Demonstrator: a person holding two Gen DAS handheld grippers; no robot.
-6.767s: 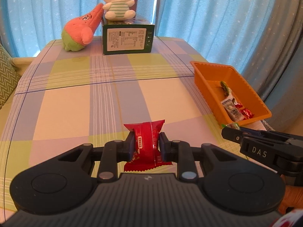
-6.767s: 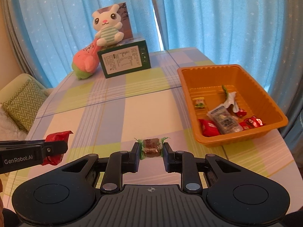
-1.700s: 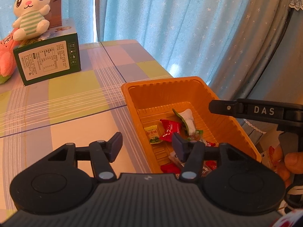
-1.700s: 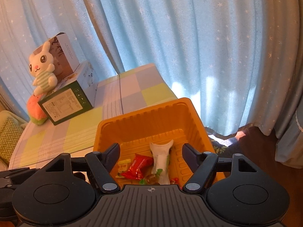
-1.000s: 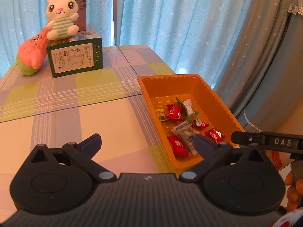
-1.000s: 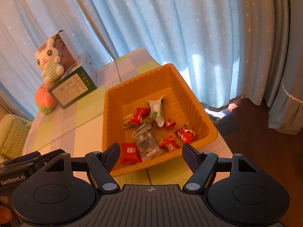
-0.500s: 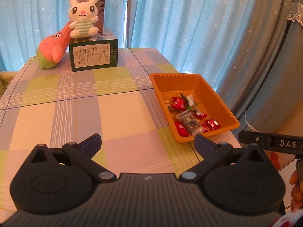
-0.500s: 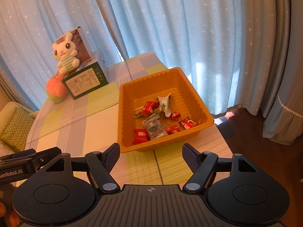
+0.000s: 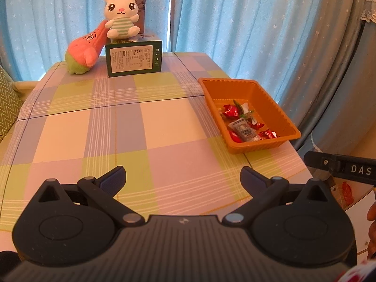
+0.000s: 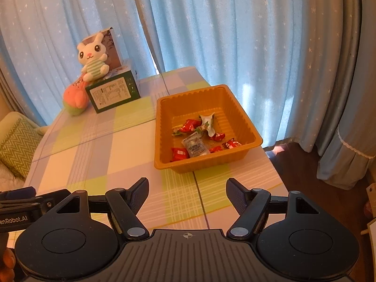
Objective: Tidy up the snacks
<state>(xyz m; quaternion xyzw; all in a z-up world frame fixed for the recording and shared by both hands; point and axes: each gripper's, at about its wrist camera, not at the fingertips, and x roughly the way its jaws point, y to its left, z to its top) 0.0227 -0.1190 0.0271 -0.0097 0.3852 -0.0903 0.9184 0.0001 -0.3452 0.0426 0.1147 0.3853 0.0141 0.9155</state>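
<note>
An orange tray (image 9: 270, 98) sits near the right edge of the checked table, also in the right wrist view (image 10: 164, 108). It holds several wrapped snacks: red packets (image 10: 179, 154), a grey sachet (image 10: 195, 145) and a white-green wrapper (image 10: 208, 122). My left gripper (image 9: 182, 176) is open and empty, above the table's near side, left of the tray. My right gripper (image 10: 187, 192) is open and empty, above the near edge, short of the tray.
A green box (image 9: 133, 57) with a white bunny plush (image 9: 121, 15) on top and a pink plush (image 9: 85, 50) stand at the table's far end. Blue curtains hang behind. A cushion (image 10: 16, 145) lies left. The table's right edge drops to the floor (image 10: 305, 188).
Both grippers let their snacks go into the tray, opened, and pulled back and up from it. The tray now looks smaller and farther in both views.
</note>
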